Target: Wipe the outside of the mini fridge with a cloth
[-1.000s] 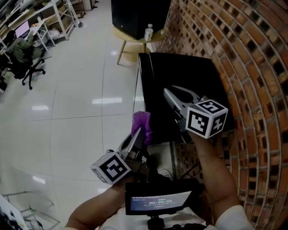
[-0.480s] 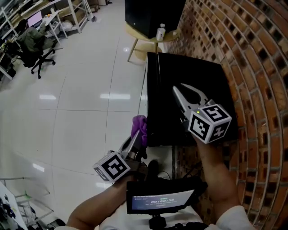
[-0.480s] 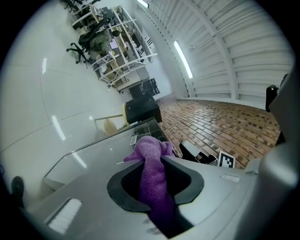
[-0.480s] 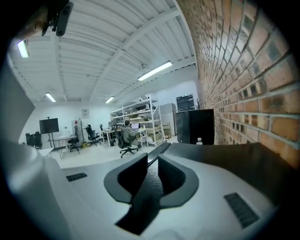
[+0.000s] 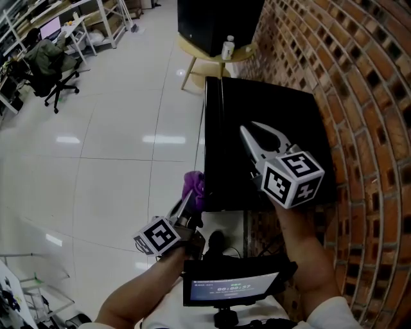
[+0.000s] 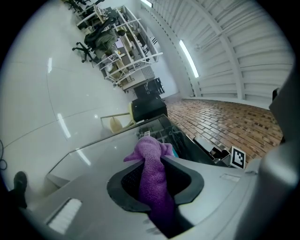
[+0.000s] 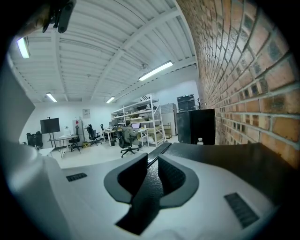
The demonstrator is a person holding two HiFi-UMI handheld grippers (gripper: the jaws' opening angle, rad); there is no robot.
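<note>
The black mini fridge [image 5: 270,103] stands against the brick wall, and I look down on its top. My left gripper [image 5: 190,199] is at the fridge's left front edge, shut on a purple cloth [image 5: 193,185]. The bunched cloth sticks out past the jaws towards the fridge's face. In the left gripper view the cloth [image 6: 152,168] fills the gap between the pads of the left gripper [image 6: 153,161]. My right gripper [image 5: 252,128] hovers over the fridge top [image 7: 225,154]. In its own view the right gripper [image 7: 151,164] shows a narrow gap with nothing in it.
The brick wall [image 5: 359,96] runs along the right. Beyond the fridge stands a small round table [image 5: 192,54] with a bottle [image 5: 228,46] and a black box [image 5: 215,19]. An office chair [image 5: 45,71] and shelves stand far left on the glossy tile floor [image 5: 115,160].
My left gripper and the purple cloth have sunk lower along the fridge's left front edge. The right gripper stays over the fridge top, rolled slightly.
</note>
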